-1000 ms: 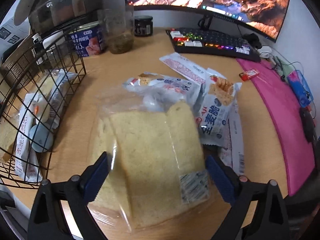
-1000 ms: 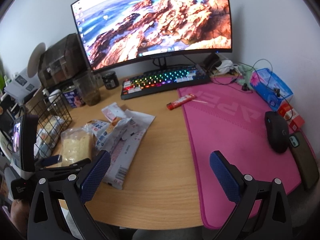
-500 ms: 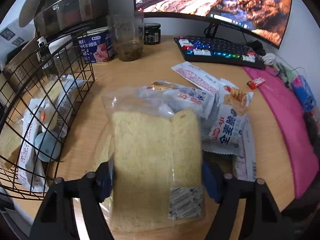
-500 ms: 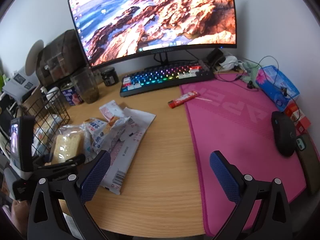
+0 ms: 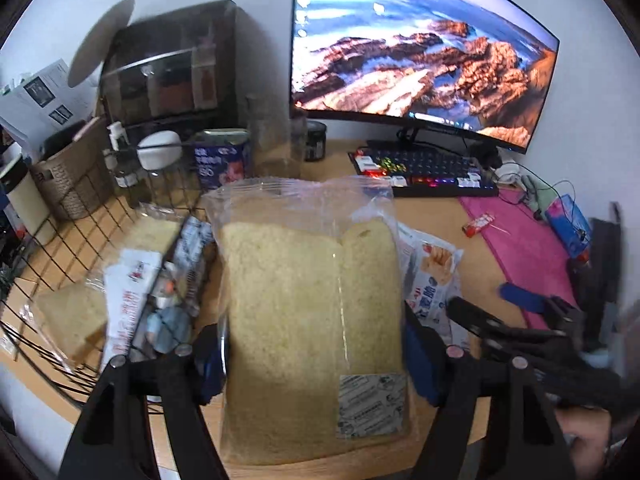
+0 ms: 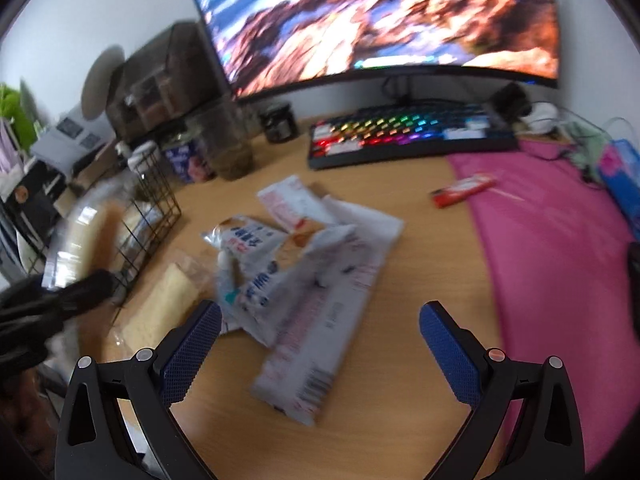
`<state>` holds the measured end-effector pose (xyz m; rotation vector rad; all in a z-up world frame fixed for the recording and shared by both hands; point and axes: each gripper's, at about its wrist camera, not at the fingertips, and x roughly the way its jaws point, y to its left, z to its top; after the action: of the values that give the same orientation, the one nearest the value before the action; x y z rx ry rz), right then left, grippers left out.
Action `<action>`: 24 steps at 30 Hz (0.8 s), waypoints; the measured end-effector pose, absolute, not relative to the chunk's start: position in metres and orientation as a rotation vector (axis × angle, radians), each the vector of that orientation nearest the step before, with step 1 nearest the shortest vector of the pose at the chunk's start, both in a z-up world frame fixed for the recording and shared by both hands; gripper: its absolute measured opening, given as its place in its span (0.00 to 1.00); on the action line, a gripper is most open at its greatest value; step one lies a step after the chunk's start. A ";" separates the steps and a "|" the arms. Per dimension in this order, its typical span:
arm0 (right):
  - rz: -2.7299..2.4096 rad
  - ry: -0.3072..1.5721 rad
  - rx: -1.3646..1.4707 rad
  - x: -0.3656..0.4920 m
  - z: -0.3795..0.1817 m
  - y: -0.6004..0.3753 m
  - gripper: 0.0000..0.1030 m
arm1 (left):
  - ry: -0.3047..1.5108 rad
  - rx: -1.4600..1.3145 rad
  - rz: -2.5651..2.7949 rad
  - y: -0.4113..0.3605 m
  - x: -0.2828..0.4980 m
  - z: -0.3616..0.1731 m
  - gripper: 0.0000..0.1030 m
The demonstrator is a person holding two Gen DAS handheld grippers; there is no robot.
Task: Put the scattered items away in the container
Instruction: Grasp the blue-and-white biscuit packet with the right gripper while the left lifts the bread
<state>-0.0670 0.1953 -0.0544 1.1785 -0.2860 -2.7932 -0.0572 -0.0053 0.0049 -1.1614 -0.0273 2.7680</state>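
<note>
bagged bread slices (image 5: 312, 320) lifted off desk, left gripper (image 5: 316, 356) clamping them to carry toward wire basket (image 5: 80, 216); right gripper (image 6: 320, 332) jaws wide, empty.

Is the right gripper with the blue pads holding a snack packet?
No, the right gripper is open and empty, above the white snack packets on the wooden desk.

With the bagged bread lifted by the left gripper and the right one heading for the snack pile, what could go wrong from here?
1. The left gripper pinches only the lower end of the clear plastic bag of sliced bread; it may slip or squash.
2. The black wire basket already looks crowded, so the bag could catch its rim.
3. The open right gripper faces overlapping white snack packets and might grab several.
</note>
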 end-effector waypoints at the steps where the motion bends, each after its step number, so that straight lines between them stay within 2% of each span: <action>1: -2.793 -0.281 1.202 -0.076 -0.059 0.191 0.92 | -0.034 -1.159 2.769 -0.009 -0.056 0.007 0.75; 11: -2.763 -0.246 1.342 -0.114 -0.084 0.164 0.73 | -0.059 -1.154 2.770 -0.037 -0.058 0.011 0.75; 14: -2.787 -0.208 1.356 -0.116 -0.086 0.159 0.63 | -0.071 -1.154 2.769 -0.042 -0.059 0.010 0.75; 16: -2.789 -0.207 1.371 -0.116 -0.085 0.160 0.47 | -0.081 -1.153 2.767 -0.046 -0.059 0.011 0.75; 18: -2.778 -0.220 1.382 -0.116 -0.083 0.162 0.40 | -0.090 -1.145 2.768 -0.049 -0.059 0.013 0.75; 24: -2.800 -0.244 1.360 -0.109 -0.071 0.165 0.38 | -0.105 -1.123 2.774 -0.057 -0.059 0.019 0.75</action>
<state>-0.1088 0.1648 -0.0714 1.3602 -0.2444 -2.7999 -0.0593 -0.0571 0.0190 -1.1232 -0.1050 2.7736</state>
